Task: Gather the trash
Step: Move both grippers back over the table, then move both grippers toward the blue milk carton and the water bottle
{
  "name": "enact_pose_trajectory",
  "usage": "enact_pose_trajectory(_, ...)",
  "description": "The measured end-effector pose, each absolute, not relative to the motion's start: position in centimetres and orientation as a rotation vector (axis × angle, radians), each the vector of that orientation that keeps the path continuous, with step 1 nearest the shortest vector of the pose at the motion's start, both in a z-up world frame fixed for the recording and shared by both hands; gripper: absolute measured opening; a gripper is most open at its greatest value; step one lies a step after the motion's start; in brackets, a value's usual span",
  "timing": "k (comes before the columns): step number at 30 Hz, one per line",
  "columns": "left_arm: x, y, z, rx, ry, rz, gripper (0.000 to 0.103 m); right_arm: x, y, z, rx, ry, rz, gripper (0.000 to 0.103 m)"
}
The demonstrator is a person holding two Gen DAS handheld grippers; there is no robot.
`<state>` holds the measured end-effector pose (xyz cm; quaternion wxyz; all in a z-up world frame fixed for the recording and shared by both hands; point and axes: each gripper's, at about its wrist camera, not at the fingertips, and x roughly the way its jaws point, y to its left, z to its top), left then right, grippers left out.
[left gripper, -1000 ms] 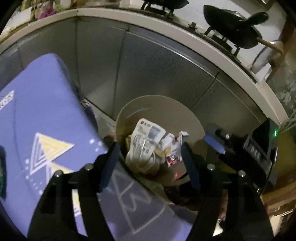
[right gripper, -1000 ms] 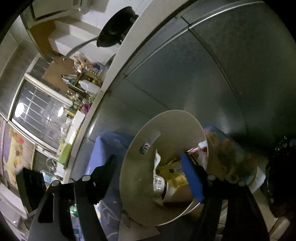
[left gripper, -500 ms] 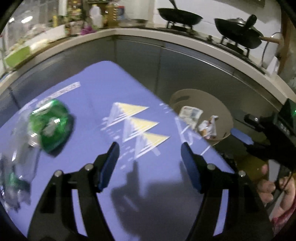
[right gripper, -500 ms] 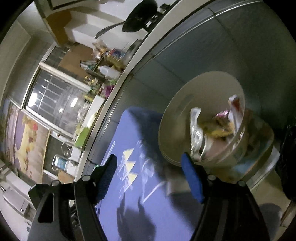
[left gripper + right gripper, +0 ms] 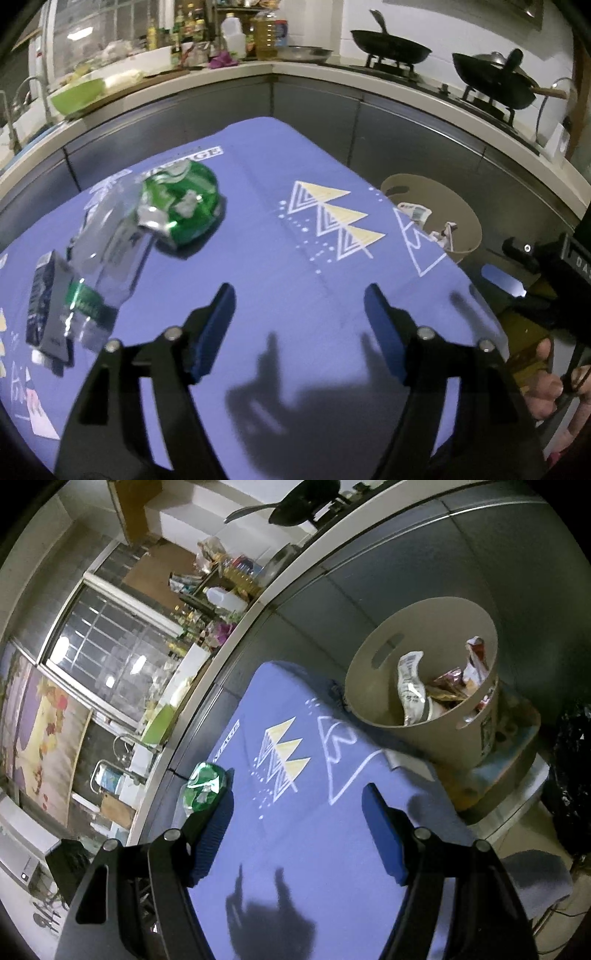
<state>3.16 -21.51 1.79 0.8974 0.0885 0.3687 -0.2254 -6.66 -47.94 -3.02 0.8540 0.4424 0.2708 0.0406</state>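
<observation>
Both tongs, left and right, hover spread wide and empty above the blue tablecloth, crushed green bottle ahead-left, beige trash bin ahead-right; only the left view shows the clear bottle and carton.

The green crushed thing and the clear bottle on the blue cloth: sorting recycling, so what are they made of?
Green crushed bottle: looks like thin glossy plastic, translucent with bright glints and creases. Clear bottle: likely thin transparent plastic, dented, the cloth showing through, green label band.
</observation>
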Motion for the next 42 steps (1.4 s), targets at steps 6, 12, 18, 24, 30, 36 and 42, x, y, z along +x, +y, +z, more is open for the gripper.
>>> enact_pose_trajectory(6,2.5,-19.5,2.5,0.164,0.739,-0.431,0.08,-6.2,-45.8,-1.8,0.902,0.595,0.093,0.076)
enact_pose_trajectory(12,2.4,-17.4,2.7,0.146,0.739,-0.383,0.085,-5.6,-43.7,-1.0,0.861,0.612,0.088,0.082)
enact_pose_trajectory(18,2.2,-15.2,2.5,0.144,0.741,-0.325,0.092,-5.4,-41.2,0.1,0.795,0.595,0.051,0.092)
enact_pose_trajectory(24,2.1,-12.9,1.3,0.138,0.809,-0.315,0.097,-4.0,-38.3,0.2,0.702,0.691,0.1,0.095)
enact_pose_trajectory(30,0.7,-9.9,-0.5,0.101,0.847,-0.279,0.097,-2.2,-35.0,-2.5,0.729,0.898,0.24,0.095)
enact_pose_trajectory(36,0.0,-6.3,-2.5,0.052,0.913,-0.181,0.097,-1.5,-31.5,-2.5,0.571,0.968,0.251,0.095)
enact_pose_trajectory(42,-0.1,-4.2,-2.8,0.054,0.896,-0.067,0.097,-1.3,-29.7,-3.2,0.465,1.004,0.243,0.095)
